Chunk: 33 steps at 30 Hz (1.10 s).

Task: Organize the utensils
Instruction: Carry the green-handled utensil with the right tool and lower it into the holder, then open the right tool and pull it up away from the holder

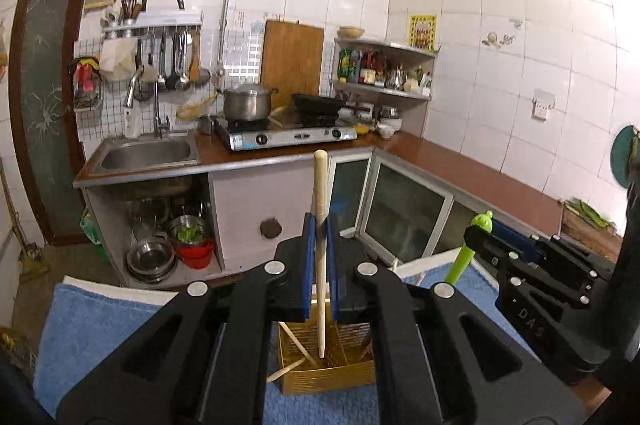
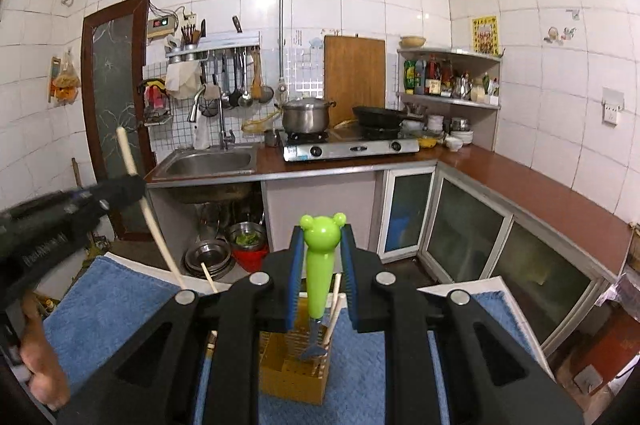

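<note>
left wrist view: the left tool (image 1: 320,257) is clenched on a pale chopstick (image 1: 320,209) standing upright over the yellow holder (image 1: 328,377) on the blue towel (image 1: 92,329); right wrist view: the right tool (image 2: 320,281) grips a green bear-handled fork (image 2: 320,265), its prongs at the holder's top edge.

"DAS" on right gripper (image 1: 480,231) (partial)

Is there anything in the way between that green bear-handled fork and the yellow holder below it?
Nothing visible blocks it. The green bear-handled fork, clamped in the right tongs, hangs over the yellow holder with its tines at the open top. A few chopsticks already lean inside beside it, so it may brush them.
</note>
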Motion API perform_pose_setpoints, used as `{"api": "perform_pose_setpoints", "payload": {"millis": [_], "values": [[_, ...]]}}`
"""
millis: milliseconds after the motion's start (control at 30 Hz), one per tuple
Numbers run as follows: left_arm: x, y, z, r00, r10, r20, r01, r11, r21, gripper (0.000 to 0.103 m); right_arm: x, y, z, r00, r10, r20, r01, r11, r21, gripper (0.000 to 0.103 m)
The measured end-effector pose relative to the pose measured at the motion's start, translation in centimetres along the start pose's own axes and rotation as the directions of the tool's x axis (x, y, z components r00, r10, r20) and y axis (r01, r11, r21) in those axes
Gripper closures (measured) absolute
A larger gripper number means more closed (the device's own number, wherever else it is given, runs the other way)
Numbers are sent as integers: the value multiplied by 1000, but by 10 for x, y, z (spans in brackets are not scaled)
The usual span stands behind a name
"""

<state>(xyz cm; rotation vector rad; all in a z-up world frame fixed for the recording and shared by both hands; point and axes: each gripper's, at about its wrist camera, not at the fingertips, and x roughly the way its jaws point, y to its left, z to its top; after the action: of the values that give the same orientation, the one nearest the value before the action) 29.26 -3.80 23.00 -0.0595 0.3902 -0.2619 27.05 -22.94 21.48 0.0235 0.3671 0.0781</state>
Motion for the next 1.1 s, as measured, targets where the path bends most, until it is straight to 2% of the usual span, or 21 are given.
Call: {"api": "perform_pose_setpoints", "payload": {"millis": [200, 567, 767, 900, 967, 1000, 1033, 1067, 1100], "values": [[45, 14, -42, 997, 23, -70, -24, 1000, -14, 99, 41, -6, -34, 999, 3, -51, -1, 999, 44, 84], [86, 28, -92, 992, 69, -108, -68, 998, 5, 98, 74, -18, -84, 998, 7, -68, -3, 998, 60, 84], [102, 27, -108, 988, 95, -124, -91, 995, 34, 97, 85, -17, -103, 997, 23, -73, -19, 998, 61, 84], [101, 33, -111, 987, 90, -131, -89, 996, 15, 96, 86, -17, -113, 997, 44, -68, -40, 997, 61, 84], [96, 35, -109, 987, 93, -133, -93, 996, 9, 89, 84, -19, -113, 996, 61, -69, -56, 996, 70, 82], [92, 36, -109, 987, 88, -137, -88, 996, 2, 85, 81, -20, -113, 996, 67, -64, -62, 995, 75, 76], [87, 37, -108, 987, 86, -135, -88, 996, -5, 73, 77, -22, -112, 996, 71, -55, -66, 994, 81, 70], [80, 38, -107, 988, 96, -123, -97, 995, -8, 61, 72, -24, -112, 996, 71, -44, -67, 994, 87, 59], [70, 39, -104, 989, 109, -104, -110, 994, -9, 57, 64, -26, -109, 997, 67, -31, -64, 994, 88, 55]]}}
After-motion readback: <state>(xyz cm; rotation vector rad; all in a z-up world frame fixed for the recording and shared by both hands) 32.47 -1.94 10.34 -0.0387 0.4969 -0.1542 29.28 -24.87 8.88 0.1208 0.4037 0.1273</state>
